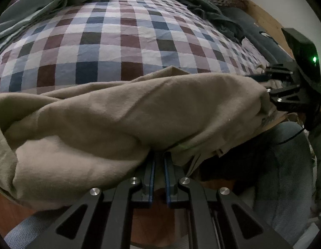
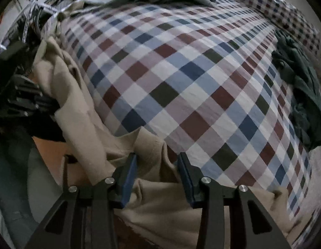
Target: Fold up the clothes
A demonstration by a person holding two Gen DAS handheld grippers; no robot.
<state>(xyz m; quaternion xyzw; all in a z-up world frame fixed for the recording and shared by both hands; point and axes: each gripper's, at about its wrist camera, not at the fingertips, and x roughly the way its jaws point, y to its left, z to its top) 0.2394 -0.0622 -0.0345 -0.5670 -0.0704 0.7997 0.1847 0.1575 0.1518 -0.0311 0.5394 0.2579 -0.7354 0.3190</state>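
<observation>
Two tools are working the beige garment (image 1: 123,112) at the bed's (image 1: 110,33) near edge: left tool (image 1: 159,161) is pinching its hem, right tool (image 2: 157,161) is standing spread around a bunched fold. Judging by this, spreading comes next; the right must close first.

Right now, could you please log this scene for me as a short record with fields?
surface: bed with checked sheet
garment in work: beige garment, bunched at the near edge of the bed
left gripper: closed on a fold of the beige garment
right gripper: jaws apart, beige cloth lying between them, not clamped
other clothes: dark green garment crumpled at the right edge; grey-green garment heaped at the far left
fold status: not yet begun, cloth still rumpled
</observation>
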